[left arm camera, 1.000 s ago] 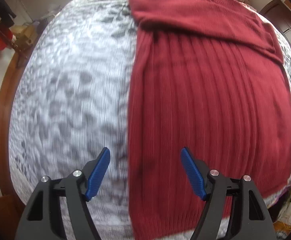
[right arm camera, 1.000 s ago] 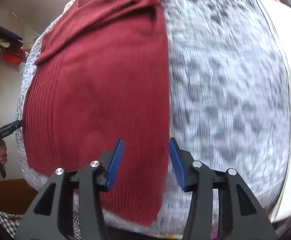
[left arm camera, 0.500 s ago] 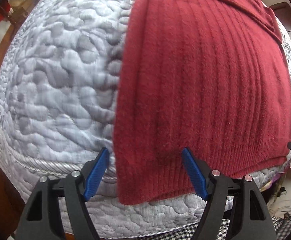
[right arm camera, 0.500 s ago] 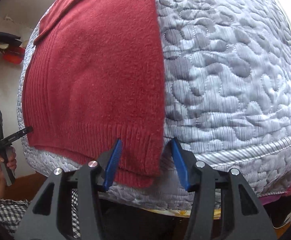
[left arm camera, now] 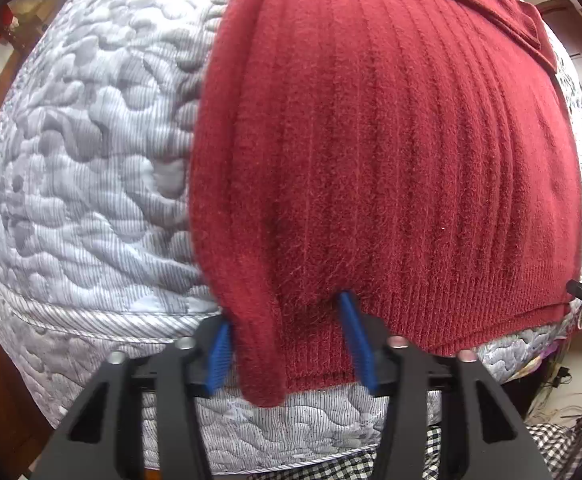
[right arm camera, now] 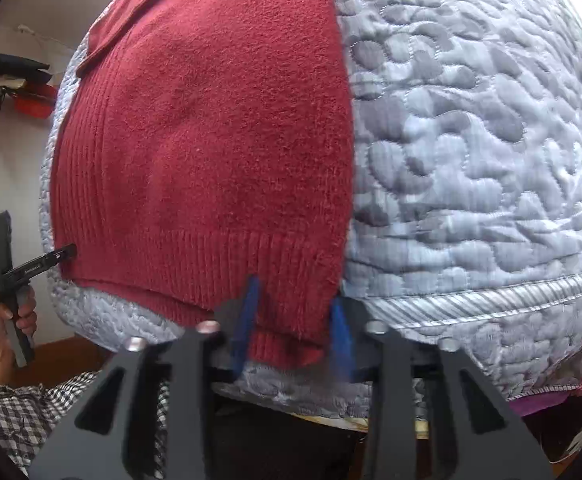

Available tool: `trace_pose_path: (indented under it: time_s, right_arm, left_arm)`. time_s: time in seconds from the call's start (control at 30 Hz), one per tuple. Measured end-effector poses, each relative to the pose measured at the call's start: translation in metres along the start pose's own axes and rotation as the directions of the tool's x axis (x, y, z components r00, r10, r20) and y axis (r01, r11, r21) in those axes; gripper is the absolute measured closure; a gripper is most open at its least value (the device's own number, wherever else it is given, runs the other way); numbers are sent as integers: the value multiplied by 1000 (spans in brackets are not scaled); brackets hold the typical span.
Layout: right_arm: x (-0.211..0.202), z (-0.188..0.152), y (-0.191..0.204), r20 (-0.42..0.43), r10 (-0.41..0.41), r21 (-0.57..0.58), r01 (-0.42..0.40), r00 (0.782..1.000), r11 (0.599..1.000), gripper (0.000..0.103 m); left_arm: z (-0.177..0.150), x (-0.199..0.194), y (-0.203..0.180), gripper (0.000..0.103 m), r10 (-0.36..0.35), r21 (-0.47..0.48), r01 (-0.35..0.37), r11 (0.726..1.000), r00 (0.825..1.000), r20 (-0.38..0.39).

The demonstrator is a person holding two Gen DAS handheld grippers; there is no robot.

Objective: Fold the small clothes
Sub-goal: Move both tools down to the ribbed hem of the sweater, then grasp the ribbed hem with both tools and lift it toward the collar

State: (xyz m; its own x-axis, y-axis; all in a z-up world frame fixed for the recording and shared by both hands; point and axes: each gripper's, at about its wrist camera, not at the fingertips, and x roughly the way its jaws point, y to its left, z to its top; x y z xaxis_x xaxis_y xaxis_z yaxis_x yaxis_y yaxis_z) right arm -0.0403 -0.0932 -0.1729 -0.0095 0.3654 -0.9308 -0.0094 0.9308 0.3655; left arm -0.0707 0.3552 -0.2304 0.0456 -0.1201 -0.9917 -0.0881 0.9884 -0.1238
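Straddling sweater (left arm camera: 371, 140) hem corners | left gripper (left arm camera: 287, 344) parted | right gripper (right arm camera: 291, 328) parted | neither clamped

A grey quilted bed cover (right arm camera: 471, 152) fills the view, its striped edge band (right arm camera: 491, 292) running along the near side; a red object (right arm camera: 31, 104) hangs on the far wall.

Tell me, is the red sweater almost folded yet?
Not quite. Done: a sleeve already lies folded across the top of the red sweater, which is spread flat on the grey quilt. In hand: the left gripper and right gripper each straddle a bottom corner of the hem, blue pads either side, not visibly pinched shut. Left: probably lifting the hem up toward the collar.
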Motion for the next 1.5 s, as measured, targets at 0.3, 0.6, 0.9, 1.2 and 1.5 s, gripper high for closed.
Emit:
trace_pose_path:
  time_s: [0.3, 0.6, 0.9, 1.2, 1.5]
  right_arm:
    - [-24, 1, 4, 38, 167, 0, -167, 985, 986, 98]
    - [-69, 52, 16, 155, 320, 10, -326, 934, 945, 98]
    - [-80, 144, 7, 195, 271, 6, -278, 943, 961, 98]
    - [-47, 232, -24, 168, 263, 89, -281, 950, 956, 98]
    - [-26, 258, -45, 130, 276, 143, -294, 952, 945, 90]
  left_arm:
    - [5, -35, -16, 97, -117, -54, 119, 991, 992, 42]
    - [42, -103, -14, 97, -193, -103, 223, 969, 951, 244]
    - [132, -106, 12, 97, -151, -94, 194, 976, 926, 347]
    - [212, -74, 34, 97, -115, -174, 178, 969, 941, 320]
    - [232, -50, 53, 81, -172, -266, 239, 934, 952, 253]
